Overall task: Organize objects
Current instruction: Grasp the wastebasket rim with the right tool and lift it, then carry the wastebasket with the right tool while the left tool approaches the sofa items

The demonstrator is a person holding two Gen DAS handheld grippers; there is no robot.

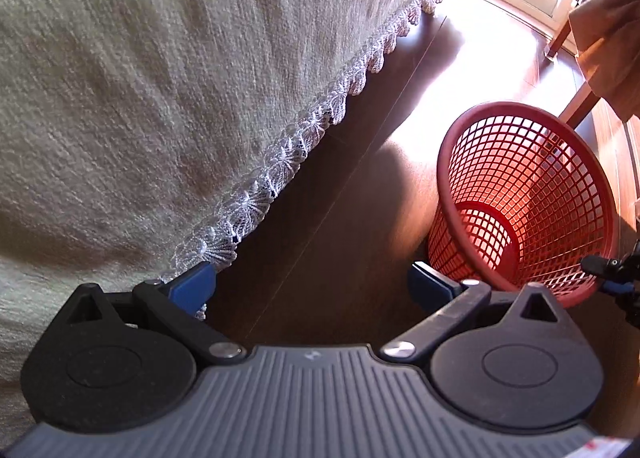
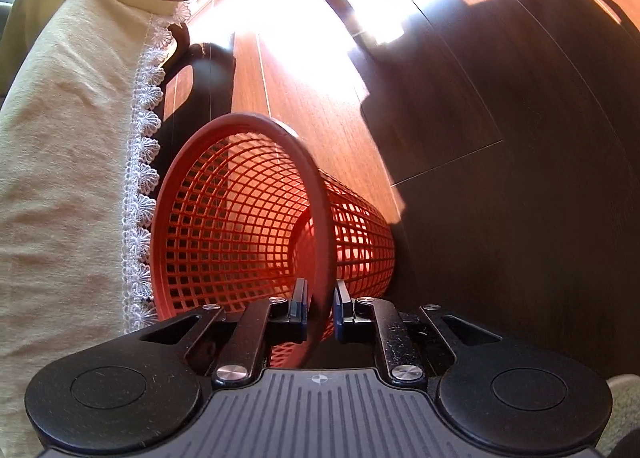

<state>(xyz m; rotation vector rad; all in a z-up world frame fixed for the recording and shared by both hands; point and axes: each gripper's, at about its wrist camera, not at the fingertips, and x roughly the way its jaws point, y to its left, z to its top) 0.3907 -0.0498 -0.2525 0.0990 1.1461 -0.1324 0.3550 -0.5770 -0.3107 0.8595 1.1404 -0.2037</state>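
A red mesh basket (image 1: 520, 186) stands tilted on the wooden floor, its mouth turned toward both cameras, with nothing visible inside. In the right wrist view the basket (image 2: 240, 218) leans beside the lace-edged cloth, and my right gripper (image 2: 320, 294) is shut on its near rim, one blue pad on each side of the rim. My left gripper (image 1: 312, 284) hangs above the dark floor between the cloth and the basket, its blue fingers wide apart and holding nothing. The right gripper's tip (image 1: 600, 266) shows at the basket's rim in the left wrist view.
A cream cover with a white lace hem (image 1: 160, 98) drapes to the left of the basket, seen also as the cream cover (image 2: 60, 178). The wooden floor (image 2: 520, 138) is sunlit further off. A wooden chair leg (image 1: 560, 38) and brown fabric (image 1: 608, 38) stand beyond the basket.
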